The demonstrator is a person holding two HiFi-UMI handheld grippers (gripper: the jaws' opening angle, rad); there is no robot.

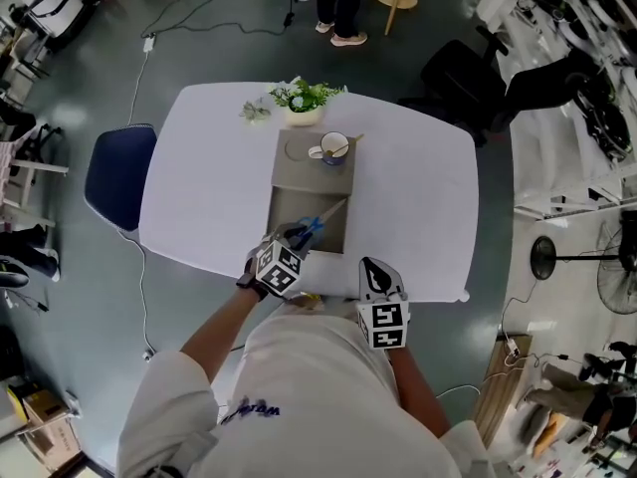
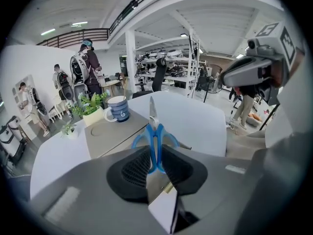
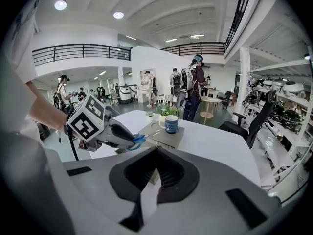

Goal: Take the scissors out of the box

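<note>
Furniture at the far left is one blue chair (image 1: 119, 172), pushed against the white table (image 1: 199, 187) and out of the way of the work. Next comes the left gripper (image 1: 297, 235), reaching in from the table's near edge and angled down over the box (image 1: 289, 202). Its jaws are nearly together and clamped on the scissors (image 1: 317, 222). The left gripper view shows the dark pads pinching the blue handle loops from both sides, with the blades pointing away from the person. Holding by the handles looks deliberate: it is the thickest part, it gives the pads something to bite, and it keeps the pointed end forward.

The scissors hang slantwise above the box's open near half, with the blade tip toward its right wall. They appear lifted off the box floor, though I cannot tell whether the tip is fully clear of the rim. The box's far half is a flat grey panel, probably the lid folded back. A blue mug (image 1: 333, 147) stands on it, with a potted plant (image 1: 305, 103) just beyond on the table. Both sit past the blades, so the way up looks free.

Furthest right, the right gripper (image 1: 375, 270) hovers at the near table edge, beside the box and apart from it, its jaws pressed together on nothing. It seems parked there to give the one-handed lift room. I judge the extraction mostly done; the scissors have yet to be carried sideways, clear of the box.
</note>
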